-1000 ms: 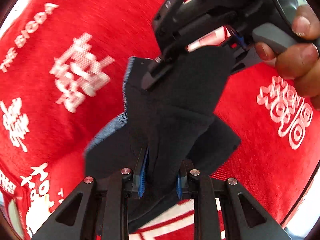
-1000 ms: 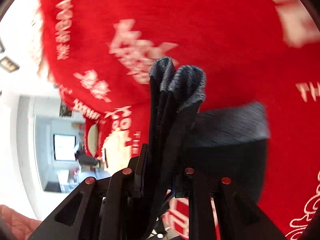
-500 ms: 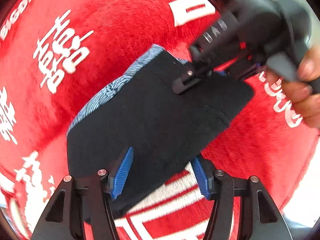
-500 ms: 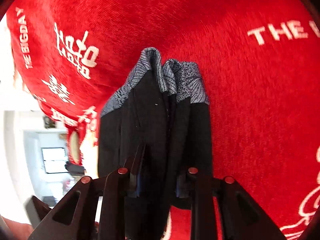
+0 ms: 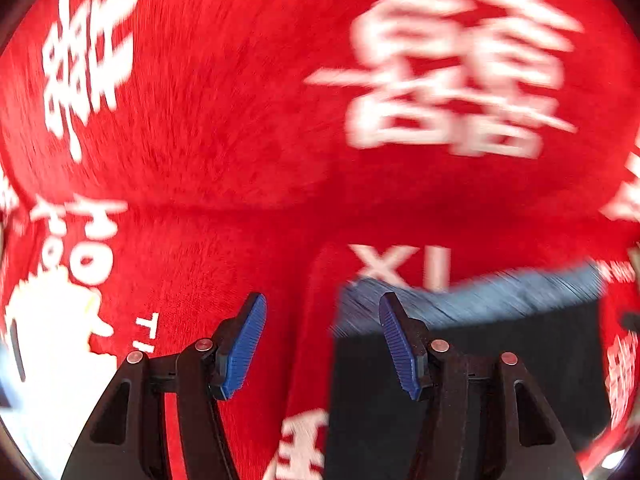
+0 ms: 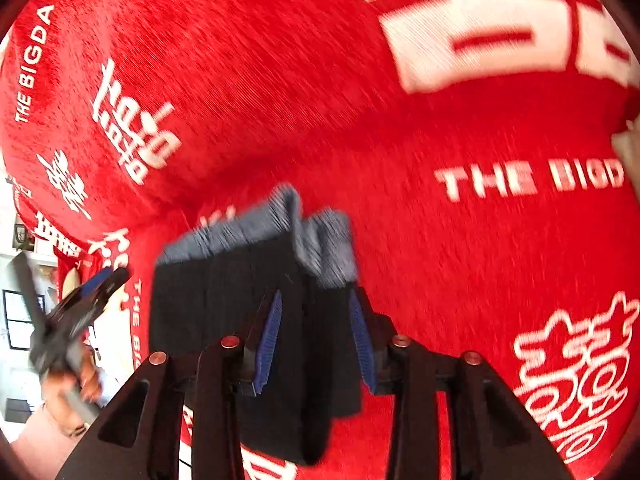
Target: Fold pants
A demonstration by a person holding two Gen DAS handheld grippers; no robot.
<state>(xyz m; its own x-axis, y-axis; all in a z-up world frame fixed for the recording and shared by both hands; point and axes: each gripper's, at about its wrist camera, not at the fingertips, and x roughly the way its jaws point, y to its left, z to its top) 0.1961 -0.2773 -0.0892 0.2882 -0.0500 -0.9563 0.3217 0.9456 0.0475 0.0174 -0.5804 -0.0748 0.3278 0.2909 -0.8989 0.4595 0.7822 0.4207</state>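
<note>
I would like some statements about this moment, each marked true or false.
1. The left gripper is open with nothing between its blue pads. True.
2. The folded dark pants with a blue-grey patterned band lie on a plain green cloth. False: on a red blanket with white lettering.
3. The pants run between the fingers of the right gripper. True.
4. The left gripper is clamped on the pants. False: the pants lie to its right, behind one finger.

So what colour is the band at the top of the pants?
Greyish-blue band on black pants, clearest in the right wrist view.
</note>
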